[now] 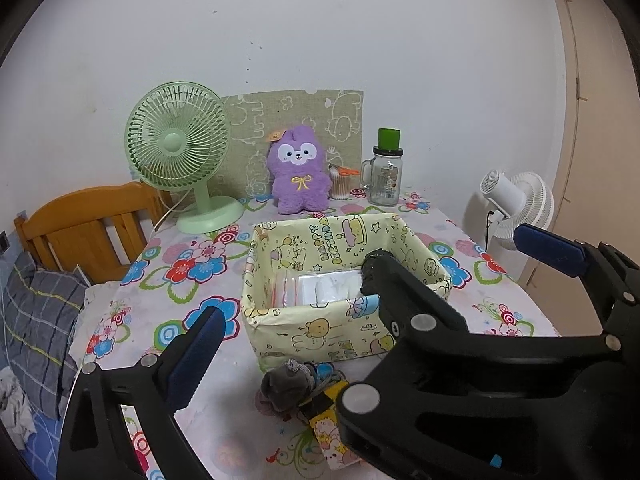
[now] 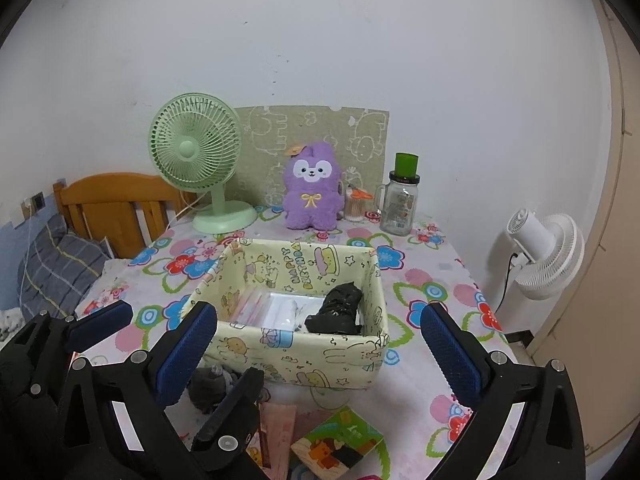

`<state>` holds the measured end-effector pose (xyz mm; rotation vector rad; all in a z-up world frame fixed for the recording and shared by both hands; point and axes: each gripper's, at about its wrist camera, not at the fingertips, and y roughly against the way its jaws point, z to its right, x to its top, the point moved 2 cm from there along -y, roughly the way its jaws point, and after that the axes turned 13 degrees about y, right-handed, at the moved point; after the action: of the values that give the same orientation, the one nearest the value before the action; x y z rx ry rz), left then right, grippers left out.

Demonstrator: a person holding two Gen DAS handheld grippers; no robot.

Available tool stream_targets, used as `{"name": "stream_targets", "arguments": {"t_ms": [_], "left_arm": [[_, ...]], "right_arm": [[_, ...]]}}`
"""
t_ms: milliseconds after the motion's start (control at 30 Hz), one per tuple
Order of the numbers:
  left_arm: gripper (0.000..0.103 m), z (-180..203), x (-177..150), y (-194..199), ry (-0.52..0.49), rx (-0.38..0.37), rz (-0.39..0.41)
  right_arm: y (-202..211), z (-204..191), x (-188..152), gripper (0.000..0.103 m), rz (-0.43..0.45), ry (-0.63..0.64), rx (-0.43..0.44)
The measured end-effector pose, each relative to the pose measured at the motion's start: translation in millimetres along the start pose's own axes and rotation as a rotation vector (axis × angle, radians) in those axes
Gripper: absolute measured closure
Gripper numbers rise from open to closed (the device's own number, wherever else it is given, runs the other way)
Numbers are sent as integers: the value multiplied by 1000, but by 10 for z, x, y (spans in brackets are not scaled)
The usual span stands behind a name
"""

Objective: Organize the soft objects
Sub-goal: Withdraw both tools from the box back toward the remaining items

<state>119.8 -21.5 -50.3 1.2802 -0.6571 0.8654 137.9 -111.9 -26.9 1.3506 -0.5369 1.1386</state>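
Two soft items, a black bundle (image 2: 335, 307) and clear bag (image 2: 256, 304), lie in my box (image 2: 304, 346); both grippers, left gripper (image 1: 304, 280) and right gripper (image 2: 316, 344), are spread, empty, for the grey plush (image 2: 208, 386) at seven o'clock.

The box (image 2: 304, 344) is pale yellow with cartoon animals and "Happy Birthday" letters. Inside it, at 3 o'clock, lies a black bundle (image 2: 338, 312). The tablecloth (image 2: 432, 364) is white with red, blue and pink flowers. At 12 o'clock sits a purple plush (image 2: 312, 188); at 10 o'clock stands a mint-green fan (image 2: 196, 152).
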Motion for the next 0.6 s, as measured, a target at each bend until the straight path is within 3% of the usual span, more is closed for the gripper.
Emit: {"name": "stream_targets", "arguments": {"t_ms": [200, 600], "left_arm": [[0, -17, -38, 131, -1, -13, 24], [0, -7, -183, 157, -8, -27, 4]], "right_arm": [[154, -36, -15, 0, 44, 2, 12], [223, -74, -153, 0, 30, 13, 38]]}}
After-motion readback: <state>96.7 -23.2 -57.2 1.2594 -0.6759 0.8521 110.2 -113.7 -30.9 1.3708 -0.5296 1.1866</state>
